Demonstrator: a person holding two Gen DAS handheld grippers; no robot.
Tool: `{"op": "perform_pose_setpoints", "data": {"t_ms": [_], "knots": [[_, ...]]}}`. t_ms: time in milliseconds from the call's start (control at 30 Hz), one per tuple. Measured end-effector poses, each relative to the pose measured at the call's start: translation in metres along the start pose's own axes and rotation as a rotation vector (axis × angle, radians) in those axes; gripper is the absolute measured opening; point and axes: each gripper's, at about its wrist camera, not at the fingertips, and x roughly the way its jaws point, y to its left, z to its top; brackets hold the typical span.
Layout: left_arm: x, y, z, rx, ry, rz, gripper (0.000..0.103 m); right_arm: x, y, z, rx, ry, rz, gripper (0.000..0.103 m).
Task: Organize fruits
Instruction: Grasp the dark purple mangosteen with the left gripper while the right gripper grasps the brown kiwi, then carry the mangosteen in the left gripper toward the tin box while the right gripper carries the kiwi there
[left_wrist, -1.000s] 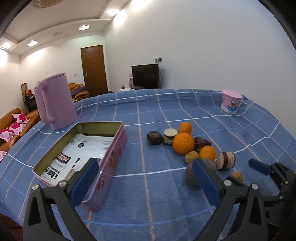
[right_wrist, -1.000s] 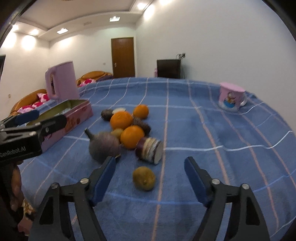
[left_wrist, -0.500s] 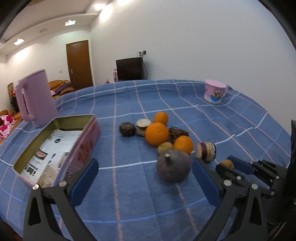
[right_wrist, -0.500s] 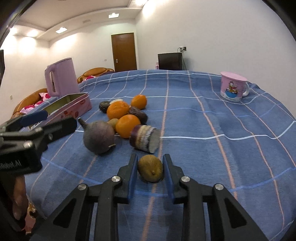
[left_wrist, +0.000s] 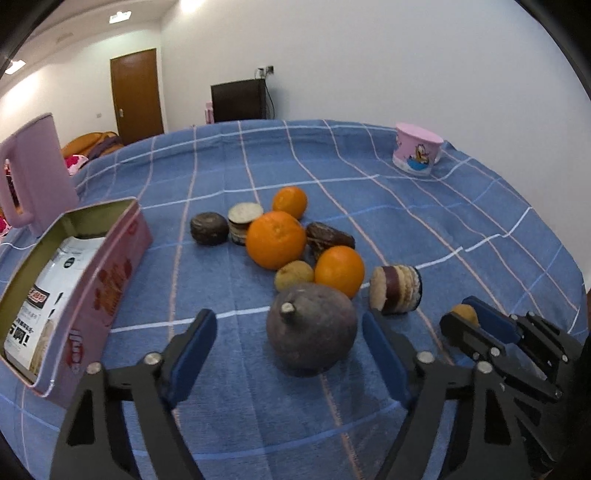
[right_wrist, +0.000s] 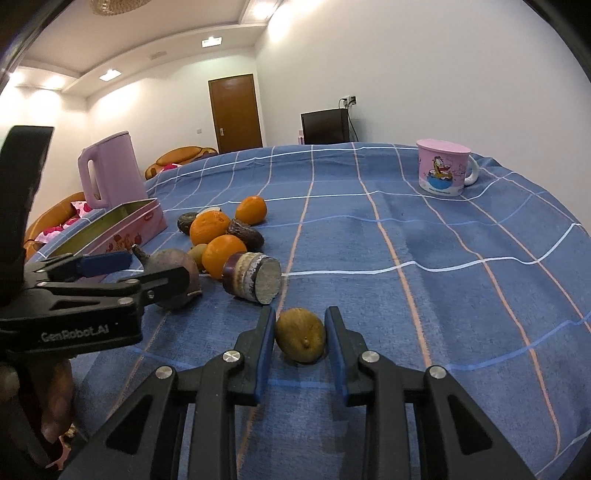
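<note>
A dark purple round fruit (left_wrist: 312, 328) with a stub stem lies on the blue checked cloth between the fingers of my left gripper (left_wrist: 291, 350). Its jaws are closing. The right pad is almost at the skin, the left pad still well off. My right gripper (right_wrist: 300, 339) is shut on a small brown-green fruit (right_wrist: 301, 339) that rests on the cloth. In the left wrist view that gripper (left_wrist: 476, 325) shows at the far right. Behind the purple fruit sit three oranges (left_wrist: 275, 238) among small dark fruits. An open pink tin box (left_wrist: 110, 280) stands to the left.
A cut purple-and-cream cylinder (left_wrist: 397, 293) lies right of the purple fruit. A pink kettle (left_wrist: 33, 173) stands behind the tin. A pink cartoon mug (right_wrist: 443, 170) is at the far right near the table edge. A hand (right_wrist: 55, 406) holds the left gripper.
The left gripper swung right from the tin and came down around the purple fruit, its jaws narrowing. The right gripper went from open to shut on the small brown-green fruit.
</note>
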Motion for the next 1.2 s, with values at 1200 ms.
{"op": "perform_pose_setpoints", "data": {"t_ms": [1200], "knots": [[-0.027,0.0,-0.003,0.061,-0.161,0.064,0.053,-0.011,0.023,0.01,-0.055,-0.078,0.041,0.029]]}}
